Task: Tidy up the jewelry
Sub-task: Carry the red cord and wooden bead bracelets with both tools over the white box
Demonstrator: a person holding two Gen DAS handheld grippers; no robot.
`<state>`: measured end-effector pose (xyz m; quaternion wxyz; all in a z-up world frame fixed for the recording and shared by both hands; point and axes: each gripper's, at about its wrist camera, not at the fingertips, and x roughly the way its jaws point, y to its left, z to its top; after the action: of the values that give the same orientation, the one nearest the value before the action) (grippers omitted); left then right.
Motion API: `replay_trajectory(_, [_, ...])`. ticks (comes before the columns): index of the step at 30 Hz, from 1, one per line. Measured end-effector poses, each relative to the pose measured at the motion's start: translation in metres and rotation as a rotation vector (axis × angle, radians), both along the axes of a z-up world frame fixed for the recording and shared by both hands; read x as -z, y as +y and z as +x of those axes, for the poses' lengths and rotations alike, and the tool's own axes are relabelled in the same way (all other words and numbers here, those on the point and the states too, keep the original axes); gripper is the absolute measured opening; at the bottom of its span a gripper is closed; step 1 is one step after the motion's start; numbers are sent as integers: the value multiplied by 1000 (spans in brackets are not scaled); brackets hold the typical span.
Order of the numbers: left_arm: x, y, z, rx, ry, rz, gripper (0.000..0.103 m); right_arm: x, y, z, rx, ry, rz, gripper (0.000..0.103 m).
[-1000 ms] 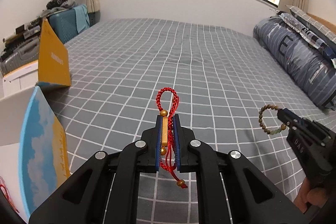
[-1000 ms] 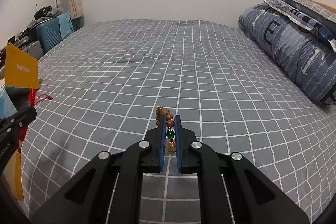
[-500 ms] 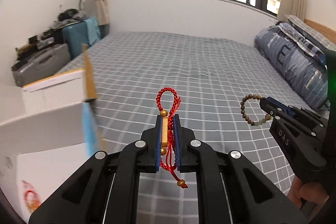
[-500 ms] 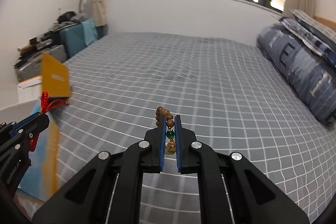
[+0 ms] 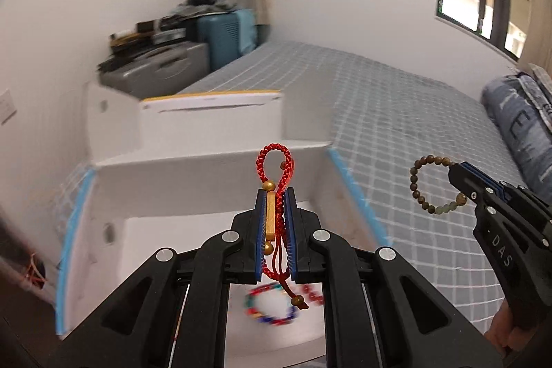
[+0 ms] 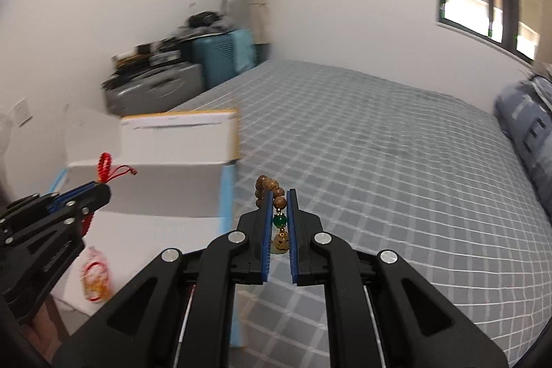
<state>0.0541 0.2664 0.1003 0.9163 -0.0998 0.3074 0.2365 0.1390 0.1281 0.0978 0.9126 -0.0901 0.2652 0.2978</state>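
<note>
My left gripper (image 5: 275, 195) is shut on a red braided cord bracelet (image 5: 276, 171) with gold beads and holds it above an open white box (image 5: 207, 175). A multicoloured bead bracelet (image 5: 270, 306) lies blurred on the box floor below. My right gripper (image 6: 279, 199) is shut on a brown wooden bead bracelet (image 6: 269, 192) with a green bead and a charm, above the bed beside the box (image 6: 165, 185). The right gripper (image 5: 459, 175) and its bead bracelet (image 5: 419, 185) also show in the left wrist view. The left gripper (image 6: 100, 188) shows in the right wrist view.
The box sits on a grey checked bed (image 6: 379, 161) with its lid (image 5: 210, 116) raised at the back. A red-and-yellow item (image 6: 95, 278) lies in the box. Suitcases and clutter (image 5: 165, 57) stand by the wall. A rolled blue quilt (image 5: 524, 140) lies at the right.
Both grippers have swung left towards the box. The left gripper is now over the open box, whose inside has come into view. Both keep hold of their bracelets.
</note>
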Motion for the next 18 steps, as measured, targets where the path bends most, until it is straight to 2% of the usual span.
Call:
replay_trajectory(6, [17,47,-33,-70,92,-6,10,26,58,-16,-88,95,-70,7])
replay_trajectory(10, [38,73,-40,-73,173,-62,10,49,86,-20,-106,162,-133,7])
replay_trajectory(14, [55,88,-41,-102,251,-95,10,67,99,-13,-88,235,-182,7])
replay_trajectory(18, [68,97,-37,-74,303,-133,10,75,110,-12,-86,268,-226,7])
